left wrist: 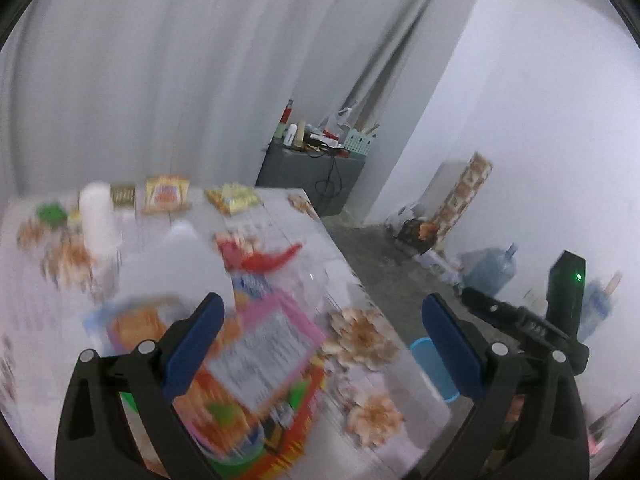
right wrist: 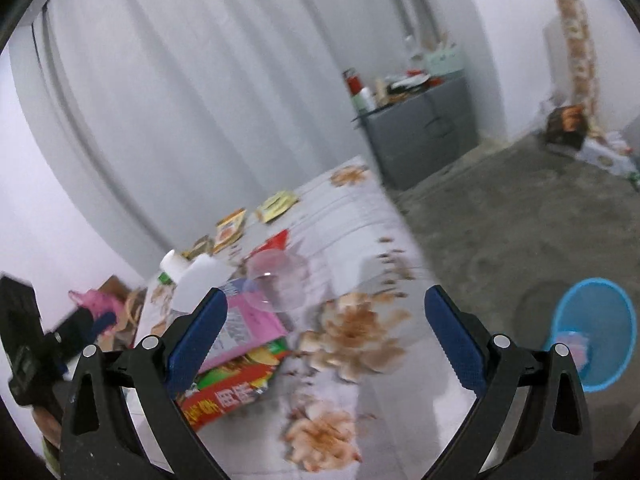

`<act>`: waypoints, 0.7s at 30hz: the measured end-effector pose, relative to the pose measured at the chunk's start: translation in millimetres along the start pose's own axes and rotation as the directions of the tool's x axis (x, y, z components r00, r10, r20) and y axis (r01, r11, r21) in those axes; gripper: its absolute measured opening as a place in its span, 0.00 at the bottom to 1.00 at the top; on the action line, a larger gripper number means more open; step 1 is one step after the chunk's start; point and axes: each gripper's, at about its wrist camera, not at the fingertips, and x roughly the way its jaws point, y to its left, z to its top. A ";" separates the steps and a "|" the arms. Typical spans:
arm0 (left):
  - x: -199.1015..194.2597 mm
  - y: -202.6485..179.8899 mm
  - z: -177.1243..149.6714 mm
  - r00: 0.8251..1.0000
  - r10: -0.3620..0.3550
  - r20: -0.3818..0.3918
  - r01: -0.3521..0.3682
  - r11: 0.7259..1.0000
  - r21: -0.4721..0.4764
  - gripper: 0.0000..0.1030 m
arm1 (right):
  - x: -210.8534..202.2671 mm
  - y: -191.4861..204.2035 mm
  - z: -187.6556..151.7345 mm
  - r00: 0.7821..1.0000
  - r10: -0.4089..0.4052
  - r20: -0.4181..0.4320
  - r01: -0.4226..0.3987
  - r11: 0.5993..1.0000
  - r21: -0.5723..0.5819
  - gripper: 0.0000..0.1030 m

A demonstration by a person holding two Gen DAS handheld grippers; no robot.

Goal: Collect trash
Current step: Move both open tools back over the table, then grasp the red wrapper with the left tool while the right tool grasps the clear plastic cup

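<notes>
A: How are the grippers seen?

B: The left gripper (left wrist: 322, 340) is held spread wide above the table (left wrist: 276, 208), with nothing between its blue pads (left wrist: 196, 344). The right gripper (right wrist: 326, 338) is likewise parted and empty, over the flowered cloth (right wrist: 352, 332).

A: Where is the trash found?

B: It is scattered on the table. A pink box (left wrist: 268, 344) is laid on a red-and-orange packet (left wrist: 288, 440) just under the left gripper. In the right view the same pink box (right wrist: 248, 332) is seen resting on the red packet (right wrist: 232, 396), beside that gripper's left pad. A clear cup (right wrist: 276, 284) is lying just behind them, and a white bottle (right wrist: 200, 280) is stood next to it. Small yellow packets (right wrist: 276, 204) are spread along the far edge.

A: Can any writing be read?

B: Large yellow characters are printed on the red packet, but they are blurred and partly hidden. Fine print is shown on the pink box; nothing can be made out.

A: And the bin?

B: A blue bin (right wrist: 596, 332) is placed on the floor, right of the table, well apart from the packets. Something pale is seen inside it.
</notes>
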 end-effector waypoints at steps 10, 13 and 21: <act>130.8 13.5 76.7 0.953 -0.064 -0.295 0.061 0.998 -0.020 0.76 | 70.0 16.3 -3.3 0.990 0.036 -0.135 -0.040 0.999 -0.027 0.80; 186.5 19.0 80.9 0.902 -0.058 -0.428 0.055 0.998 -0.019 0.73 | 83.5 17.5 -2.5 0.985 0.040 -0.165 -0.049 0.997 -0.051 0.79; 262.0 22.4 78.5 0.819 0.025 -0.573 0.011 0.998 0.059 0.64 | 123.6 30.3 3.9 0.976 0.050 -0.210 -0.075 0.991 -0.112 0.79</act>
